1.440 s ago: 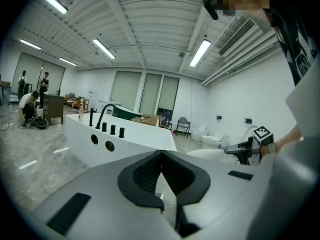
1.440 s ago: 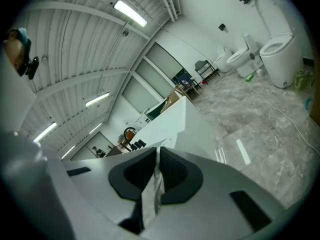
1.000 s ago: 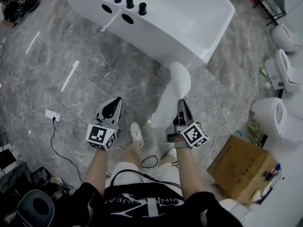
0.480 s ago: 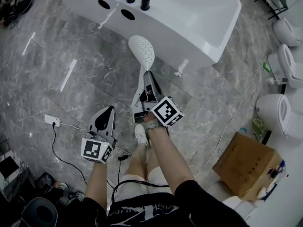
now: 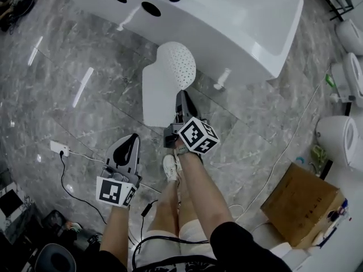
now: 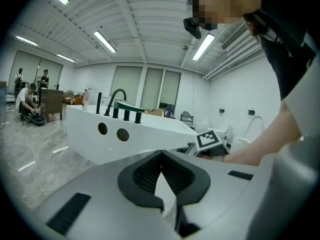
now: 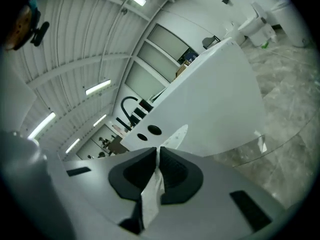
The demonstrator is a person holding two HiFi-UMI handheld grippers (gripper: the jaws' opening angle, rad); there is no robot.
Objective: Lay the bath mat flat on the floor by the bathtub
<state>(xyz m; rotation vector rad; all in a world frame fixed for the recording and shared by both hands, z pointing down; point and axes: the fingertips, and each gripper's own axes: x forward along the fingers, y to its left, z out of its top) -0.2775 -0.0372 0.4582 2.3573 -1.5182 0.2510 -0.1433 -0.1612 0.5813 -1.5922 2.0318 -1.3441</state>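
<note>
The white bath mat (image 5: 161, 89) has a dotted, rounded far end and hangs from my right gripper (image 5: 182, 95), which is shut on its near edge. It is off the floor, just in front of the white bathtub (image 5: 227, 21). In the right gripper view the bath mat (image 7: 151, 196) is pinched between the black pads, its far tip pointing at the bathtub (image 7: 215, 99). My left gripper (image 5: 133, 136) is lower and to the left, shut with nothing in it. In its own view the left gripper (image 6: 161, 156) points at the bathtub (image 6: 130, 139).
Grey marble floor lies all around. A cardboard box (image 5: 303, 203) sits at the lower right, with toilets (image 5: 343, 140) beyond it. A white plug with its cable (image 5: 58, 148) lies to the left. The person's shoe (image 5: 169, 166) is between the grippers. People (image 6: 30, 104) work far off.
My right gripper carried the mat left and toward the tub, and the mat now shows a broader face. The left gripper dropped back slightly and stayed shut.
</note>
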